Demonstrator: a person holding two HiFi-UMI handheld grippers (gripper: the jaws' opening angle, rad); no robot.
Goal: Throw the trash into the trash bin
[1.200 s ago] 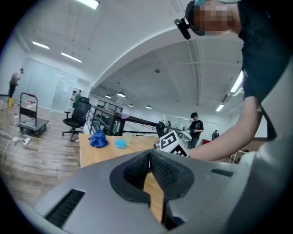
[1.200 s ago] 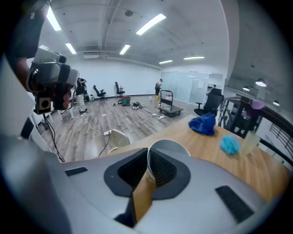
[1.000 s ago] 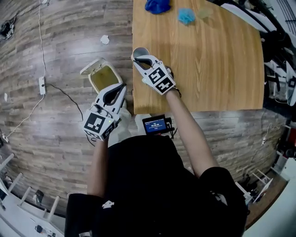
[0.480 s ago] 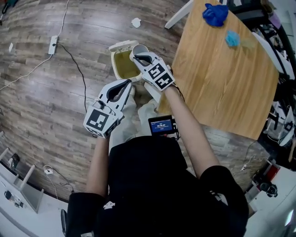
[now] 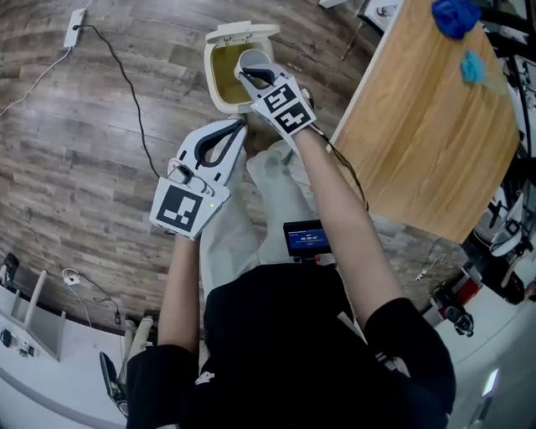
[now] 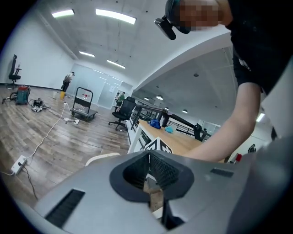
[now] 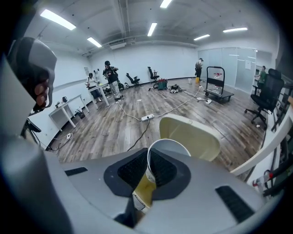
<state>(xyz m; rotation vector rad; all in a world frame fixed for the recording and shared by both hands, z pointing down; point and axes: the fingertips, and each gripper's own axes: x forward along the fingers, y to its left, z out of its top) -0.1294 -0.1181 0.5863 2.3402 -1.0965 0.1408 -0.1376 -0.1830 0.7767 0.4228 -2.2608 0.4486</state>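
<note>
Floor (image 5: 84, 151): grey-brown wood planks, with a white power strip (image 5: 74, 17) and its black cable (image 5: 126, 75) at far left.
Room: open office hall under ceiling strip lights (image 7: 153, 28).
Left gripper (image 5: 241, 126): jaws pressed together with nothing between them, near the bin's rim.
Trash bin (image 5: 209, 80): cream, lid (image 5: 243, 31) flipped open.
Paper cup (image 5: 253, 59): white, empty, held over the bin's open mouth.
Right gripper (image 5: 254, 77): clamped on the cup's wall, one jaw inside the rim.
Table (image 5: 419, 142): light wood, blue cloth (image 5: 456, 15) at its far end.
</note>
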